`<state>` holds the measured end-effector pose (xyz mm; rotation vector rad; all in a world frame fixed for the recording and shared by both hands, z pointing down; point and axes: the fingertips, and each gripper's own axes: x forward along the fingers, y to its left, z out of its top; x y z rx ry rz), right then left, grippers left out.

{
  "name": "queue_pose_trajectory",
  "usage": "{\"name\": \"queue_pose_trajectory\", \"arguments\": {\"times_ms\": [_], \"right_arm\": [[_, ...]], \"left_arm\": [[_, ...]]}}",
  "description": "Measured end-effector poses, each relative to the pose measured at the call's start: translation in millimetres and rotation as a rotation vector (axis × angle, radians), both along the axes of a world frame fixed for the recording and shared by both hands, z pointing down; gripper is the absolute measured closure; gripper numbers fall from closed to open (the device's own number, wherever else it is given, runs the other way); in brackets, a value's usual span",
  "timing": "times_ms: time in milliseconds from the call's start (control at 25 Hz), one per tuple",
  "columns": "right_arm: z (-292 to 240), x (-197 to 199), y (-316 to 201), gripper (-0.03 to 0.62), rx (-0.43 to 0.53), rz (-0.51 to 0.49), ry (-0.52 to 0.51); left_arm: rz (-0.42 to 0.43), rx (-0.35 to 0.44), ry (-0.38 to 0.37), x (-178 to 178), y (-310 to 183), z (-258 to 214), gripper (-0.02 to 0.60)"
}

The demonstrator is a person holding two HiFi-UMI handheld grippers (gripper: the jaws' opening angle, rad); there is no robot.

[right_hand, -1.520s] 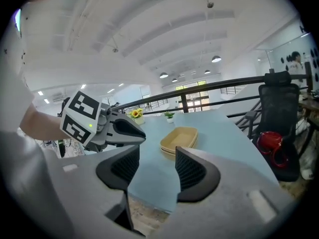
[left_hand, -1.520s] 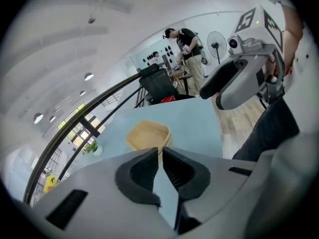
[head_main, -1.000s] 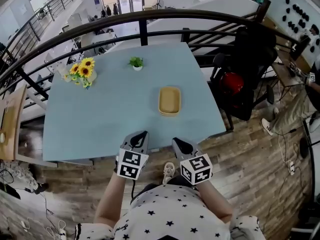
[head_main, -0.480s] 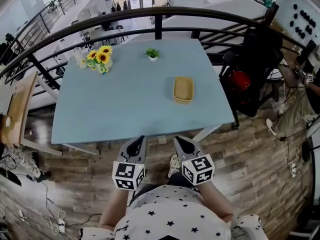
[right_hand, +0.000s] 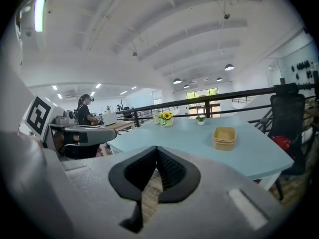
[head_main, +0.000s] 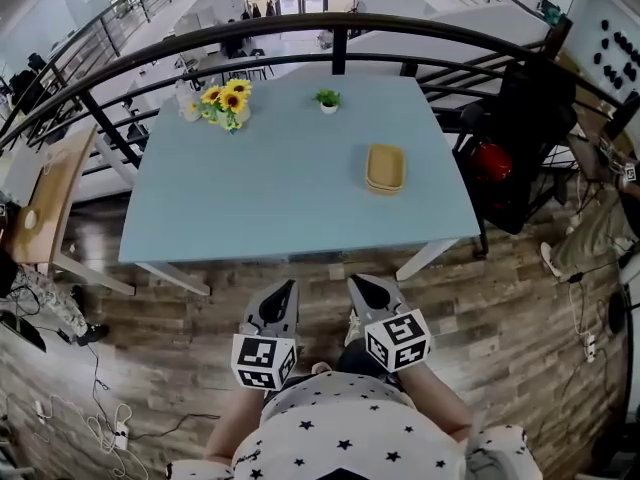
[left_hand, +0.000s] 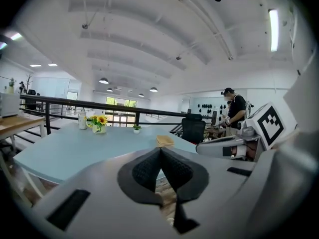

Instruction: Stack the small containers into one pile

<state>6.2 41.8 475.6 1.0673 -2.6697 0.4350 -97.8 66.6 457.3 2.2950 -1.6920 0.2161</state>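
A pile of small tan containers (head_main: 385, 168) stands on the right part of the pale blue table (head_main: 260, 198); the same pile (right_hand: 224, 137) shows in the right gripper view and as a small tan shape (left_hand: 164, 141) in the left gripper view. Both grippers hang over the wooden floor, well short of the table's near edge. My left gripper (head_main: 283, 290) is shut with nothing in it. My right gripper (head_main: 358, 286) is shut and empty too.
A vase of sunflowers (head_main: 226, 104) and a small potted plant (head_main: 328, 100) stand at the table's far edge. A black railing (head_main: 300, 38) curves behind it. A black chair with a red item (head_main: 500, 158) is at the right. A wooden side table (head_main: 40, 203) is at the left.
The view has drawn back from the table: the table and container pile now sit farther up the frame, and both grippers are over the floor instead of at the table's edge.
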Motion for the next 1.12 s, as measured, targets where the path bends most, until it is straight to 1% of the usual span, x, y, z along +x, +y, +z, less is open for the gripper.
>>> {"name": "queue_pose_trajectory", "arguments": {"times_ms": [320, 640, 880, 1120], "right_arm": [[-4, -9, 16, 0.588, 0.02, -0.024, -0.004], [-3, -5, 20, 0.588, 0.02, -0.017, -0.011], [0, -2, 24, 0.589, 0.023, -0.011, 0.009], [0, 1, 25, 0.589, 0.019, -0.003, 0.01]], "left_arm": [[-0.042, 0.012, 0.013, -6, 24, -1, 0.578], [-0.036, 0.017, -0.001, -3, 24, -6, 0.578], [-0.028, 0.026, -0.005, 1, 25, -6, 0.578], [-0.025, 0.018, -0.004, 1, 22, -7, 0.578]]}}
